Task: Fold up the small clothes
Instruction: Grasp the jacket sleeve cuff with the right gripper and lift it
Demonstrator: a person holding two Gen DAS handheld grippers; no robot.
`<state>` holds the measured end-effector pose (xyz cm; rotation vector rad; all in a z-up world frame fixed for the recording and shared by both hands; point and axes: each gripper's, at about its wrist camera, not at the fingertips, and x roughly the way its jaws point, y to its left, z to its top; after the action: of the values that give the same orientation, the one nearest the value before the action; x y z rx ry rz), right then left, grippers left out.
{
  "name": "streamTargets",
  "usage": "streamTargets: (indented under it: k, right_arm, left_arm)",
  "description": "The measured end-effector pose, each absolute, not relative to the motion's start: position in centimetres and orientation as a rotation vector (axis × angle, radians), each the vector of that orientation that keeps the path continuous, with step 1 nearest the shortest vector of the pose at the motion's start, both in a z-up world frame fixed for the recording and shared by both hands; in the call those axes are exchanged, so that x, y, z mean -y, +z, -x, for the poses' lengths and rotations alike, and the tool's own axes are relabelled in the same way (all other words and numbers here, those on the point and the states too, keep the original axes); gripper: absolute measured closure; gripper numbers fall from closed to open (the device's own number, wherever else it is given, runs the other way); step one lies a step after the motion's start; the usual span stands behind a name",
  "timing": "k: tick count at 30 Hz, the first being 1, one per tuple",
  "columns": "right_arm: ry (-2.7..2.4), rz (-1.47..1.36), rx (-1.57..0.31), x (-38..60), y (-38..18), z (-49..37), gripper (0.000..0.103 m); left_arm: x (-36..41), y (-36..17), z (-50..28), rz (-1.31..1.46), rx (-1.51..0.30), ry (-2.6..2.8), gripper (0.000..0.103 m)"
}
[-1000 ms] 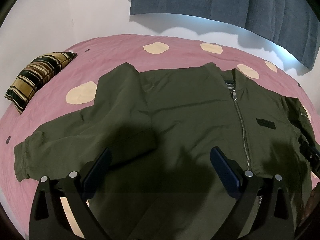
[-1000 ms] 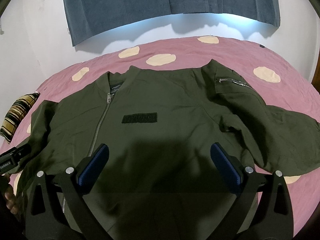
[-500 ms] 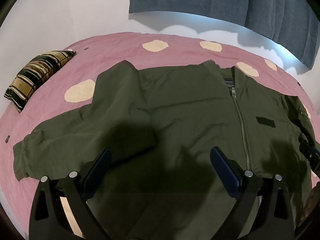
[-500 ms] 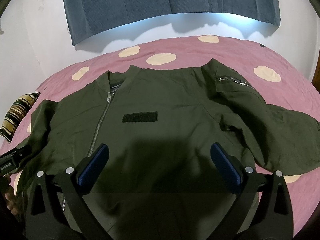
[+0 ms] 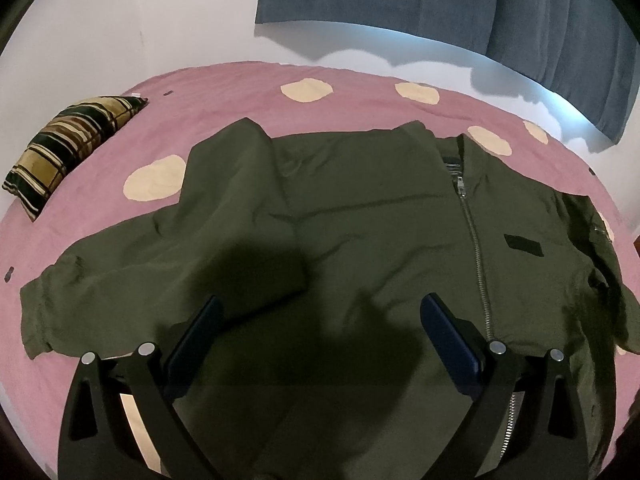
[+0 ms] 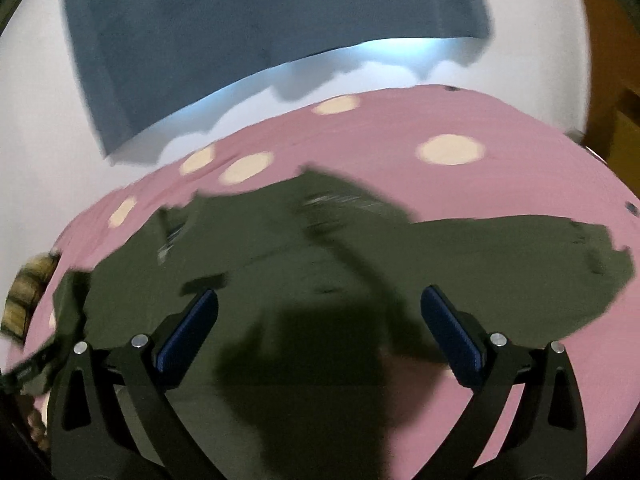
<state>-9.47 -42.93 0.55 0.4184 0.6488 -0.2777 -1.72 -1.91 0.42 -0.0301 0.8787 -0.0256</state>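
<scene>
We have an olive-green jacket [image 5: 360,216] lying front-up and spread flat across the pink bedspread [image 5: 224,92] with its cream spots, the zipper [image 5: 474,256] closed up to the collar [image 5: 454,156] and a small dark patch [image 5: 522,245] on the chest. As far as we can judge, the folding has not begun: one sleeve [image 5: 132,264] reaches out toward the striped pillow [image 5: 68,148] and lies flat on the cover, the other sleeve [image 6: 540,264] stretches out the opposite way in the right wrist view, and no edge of the body is turned over on itself. What we take to be left is the whole job: both sleeves brought in over the chest, then the body doubled. Our left gripper [image 5: 318,322] hangs above the lower part of the jacket with its jaws spread wide and nothing between the blue pads [image 5: 448,332]. Our right gripper [image 6: 320,316] is likewise wide apart and empty, above the hem area on the other side; that view is smeared with motion blur, so we cannot read fine detail there. Beyond the bed we see a white wall and a blue curtain [image 5: 440,4] hanging over a bright window strip.
</scene>
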Motion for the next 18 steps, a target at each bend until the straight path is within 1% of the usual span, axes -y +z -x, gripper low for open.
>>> streamTargets:
  k: [5,9,11,12,13,15,18]
  right_arm:
    - [-0.454,-0.666,-0.57,54.3,-0.1,14.7,0.002]
    - [-0.65,-0.922,-0.49,63.8,-3.2,20.6,0.002]
    - [-0.698,-1.015,-0.47,66.7,-5.1,22.5,0.012]
    - [-0.687,-1.067,-0.483,67.7,-6.2,23.0,0.03]
    - [-0.665,-1.106,-0.494,68.1,-7.1,23.1,0.039]
    - [-0.603,-1.174,-0.51,68.7,-8.8,22.7,0.039]
    - [-0.603,-1.119,-0.536,68.4,-8.7,21.3,0.04]
  left_arm:
    - [2.2,0.0,1.6,0.024,-0.893,-0.03,0.005]
    - [2.2,-0.1,1.5,0.021,-0.894,-0.03,0.005]
    - [2.2,-0.1,1.5,0.021,-0.893,-0.028,0.005]
    - [2.3,-0.1,1.5,0.021,-0.893,-0.026,0.005]
    - [2.3,-0.2,1.4,0.019,-0.894,-0.024,0.005]
    - [2.3,-0.4,1.2,0.016,-0.899,-0.019,0.005]
    - [2.3,-0.9,1.2,0.017,-0.916,-0.016,0.005]
